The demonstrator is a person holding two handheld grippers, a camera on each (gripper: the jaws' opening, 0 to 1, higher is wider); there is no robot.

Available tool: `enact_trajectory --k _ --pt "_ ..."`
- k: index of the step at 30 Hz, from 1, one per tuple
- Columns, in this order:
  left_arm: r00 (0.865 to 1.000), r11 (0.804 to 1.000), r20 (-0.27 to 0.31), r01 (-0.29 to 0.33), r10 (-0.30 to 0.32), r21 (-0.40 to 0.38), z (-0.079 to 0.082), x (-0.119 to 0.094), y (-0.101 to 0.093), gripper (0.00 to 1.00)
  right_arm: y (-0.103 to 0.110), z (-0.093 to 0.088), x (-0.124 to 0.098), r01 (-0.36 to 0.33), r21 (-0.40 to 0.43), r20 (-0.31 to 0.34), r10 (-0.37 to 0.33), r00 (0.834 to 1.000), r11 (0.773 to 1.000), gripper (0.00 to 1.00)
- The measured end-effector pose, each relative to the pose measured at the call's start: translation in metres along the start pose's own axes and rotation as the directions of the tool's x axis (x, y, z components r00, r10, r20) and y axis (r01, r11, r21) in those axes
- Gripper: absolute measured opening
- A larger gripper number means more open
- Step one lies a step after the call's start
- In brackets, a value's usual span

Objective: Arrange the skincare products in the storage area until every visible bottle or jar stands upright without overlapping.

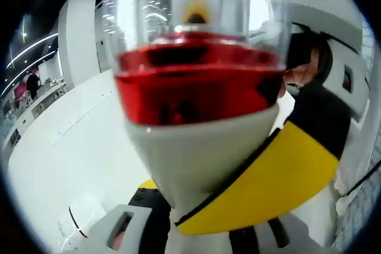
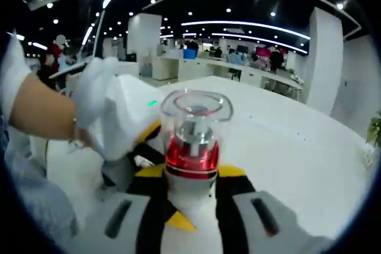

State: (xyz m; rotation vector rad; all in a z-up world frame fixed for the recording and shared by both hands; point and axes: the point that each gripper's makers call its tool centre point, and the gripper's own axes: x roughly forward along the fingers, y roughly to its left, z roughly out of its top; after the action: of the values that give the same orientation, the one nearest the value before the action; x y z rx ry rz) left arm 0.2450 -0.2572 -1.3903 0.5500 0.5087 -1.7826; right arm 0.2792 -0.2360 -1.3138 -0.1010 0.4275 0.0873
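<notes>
Right gripper (image 2: 191,209) clenched on the white base of an upright bottle (image 2: 191,147) (red collar, clear cap), held above the white desk (image 2: 286,147). Left gripper's (image 1: 199,239) state: cannot tell, same bottle (image 1: 199,87) looming close, upright. Gloved hand (image 2: 110,114) just beside bottle.

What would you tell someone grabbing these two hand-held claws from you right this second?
Right gripper: shut on the red bottle, upright, clear cap on top, above the white table.
Left gripper: close up against the same bottle; I cannot tell if it is clamping. A gloved hand holds it, just left of the bottle.
Done: the bottle is lifted.
Left: set it down upright in the storage area, apart from any other products.
</notes>
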Motion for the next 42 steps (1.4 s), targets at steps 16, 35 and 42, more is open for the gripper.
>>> enact_trajectory --k 16,35,42 --pt "0.98 0.979 0.018 -0.195 0.197 -0.058 -0.006 -0.028 0.01 0.36 0.002 0.0 -0.006 -0.121 0.123 0.035 0.118 0.992 0.985 0.3" --pt "0.962 0.963 0.052 -0.264 0.267 -0.057 0.002 -0.028 0.016 0.34 0.005 -0.011 -0.016 -0.199 0.113 -0.01 0.201 0.979 0.973 0.3" --pt "0.956 0.956 0.065 -0.282 0.287 -0.076 0.003 -0.031 0.016 0.33 0.005 -0.014 -0.021 -0.2 0.119 -0.011 0.202 0.979 0.973 0.3"
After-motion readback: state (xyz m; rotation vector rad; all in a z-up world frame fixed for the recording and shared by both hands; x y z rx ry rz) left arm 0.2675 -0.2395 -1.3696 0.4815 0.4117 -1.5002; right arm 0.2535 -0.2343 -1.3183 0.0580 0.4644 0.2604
